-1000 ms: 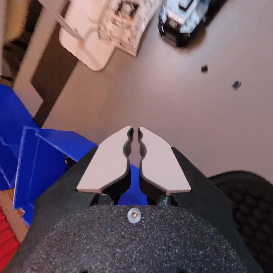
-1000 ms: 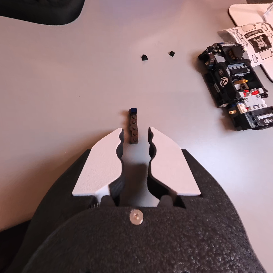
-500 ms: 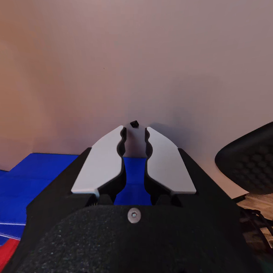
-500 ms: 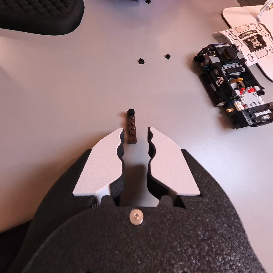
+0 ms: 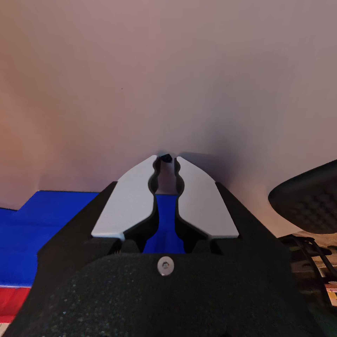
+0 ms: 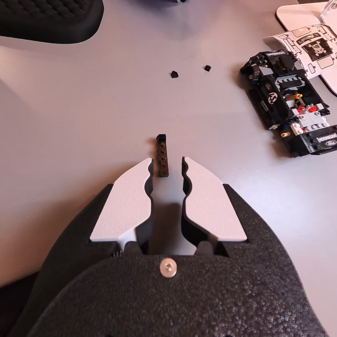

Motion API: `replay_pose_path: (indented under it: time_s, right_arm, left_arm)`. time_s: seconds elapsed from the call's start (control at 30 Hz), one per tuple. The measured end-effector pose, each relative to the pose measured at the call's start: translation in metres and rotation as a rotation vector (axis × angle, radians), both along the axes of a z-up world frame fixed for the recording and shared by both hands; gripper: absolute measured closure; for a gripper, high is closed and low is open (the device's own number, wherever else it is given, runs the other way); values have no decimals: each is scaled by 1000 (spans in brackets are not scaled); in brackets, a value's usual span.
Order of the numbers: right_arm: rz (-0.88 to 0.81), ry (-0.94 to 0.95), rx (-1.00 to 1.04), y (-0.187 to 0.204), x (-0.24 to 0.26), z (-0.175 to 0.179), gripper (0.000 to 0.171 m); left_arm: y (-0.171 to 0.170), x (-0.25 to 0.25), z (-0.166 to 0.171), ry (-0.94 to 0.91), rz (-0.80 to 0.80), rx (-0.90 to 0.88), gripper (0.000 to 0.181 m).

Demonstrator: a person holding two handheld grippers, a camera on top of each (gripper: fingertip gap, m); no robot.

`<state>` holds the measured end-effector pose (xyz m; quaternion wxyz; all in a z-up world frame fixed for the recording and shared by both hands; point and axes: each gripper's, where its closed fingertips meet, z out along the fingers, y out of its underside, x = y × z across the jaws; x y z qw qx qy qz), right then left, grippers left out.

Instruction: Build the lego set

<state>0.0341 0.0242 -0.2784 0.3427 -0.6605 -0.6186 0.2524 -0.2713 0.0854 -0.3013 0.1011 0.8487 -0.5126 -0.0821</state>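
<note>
Left gripper fingers parted around small black piece, contact unclear. Right gripper gaping over brown strip, empty. Car cut off; printed labels.

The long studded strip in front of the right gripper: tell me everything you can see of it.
The long studded strip is a narrow dark plastic plate with one row of studs and a small black block on its far end. It lies flat, studs up, on the grey table, its near end between the open right gripper tips, untouched.

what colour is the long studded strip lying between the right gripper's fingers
Dark brown, with a black piece on its far end. The strip shows best in the right wrist view.
</note>
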Motion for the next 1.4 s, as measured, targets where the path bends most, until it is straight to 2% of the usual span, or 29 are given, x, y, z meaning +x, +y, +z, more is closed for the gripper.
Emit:
replay_pose_path:
  time_s: [0.23,0.33,0.47,0.57,0.7,0.83,0.93,1.07,1.4]
  right_arm:
    - [0,-5,-1,0,1,-1,142]
    - [-3,-2,5,0,1,0,143]
    - [-23,33,17,4,0,5,142]
    - [-61,142,74,12,-3,23,142]
    - [-51,414,175,7,-7,76,143]
    - [25,579,268,-15,-7,118,148]
    - [86,611,280,-31,-7,130,151]
    - [105,586,260,-34,-8,126,151]
    - [136,546,242,-37,-10,116,168]
  left_arm:
    - [1,0,0,-8,-8,-11,171]
    - [1,19,8,-122,-9,30,172]
    - [3,98,62,-521,-47,263,172]
    - [-19,169,110,-914,-83,355,172]
    - [-60,242,148,-1443,16,202,172]
    - [-80,277,158,-1757,121,-76,171]
    - [-84,291,153,-1827,163,-219,171]
    - [-93,303,144,-1834,187,-354,172]
    - [-97,305,139,-1841,174,-388,181]
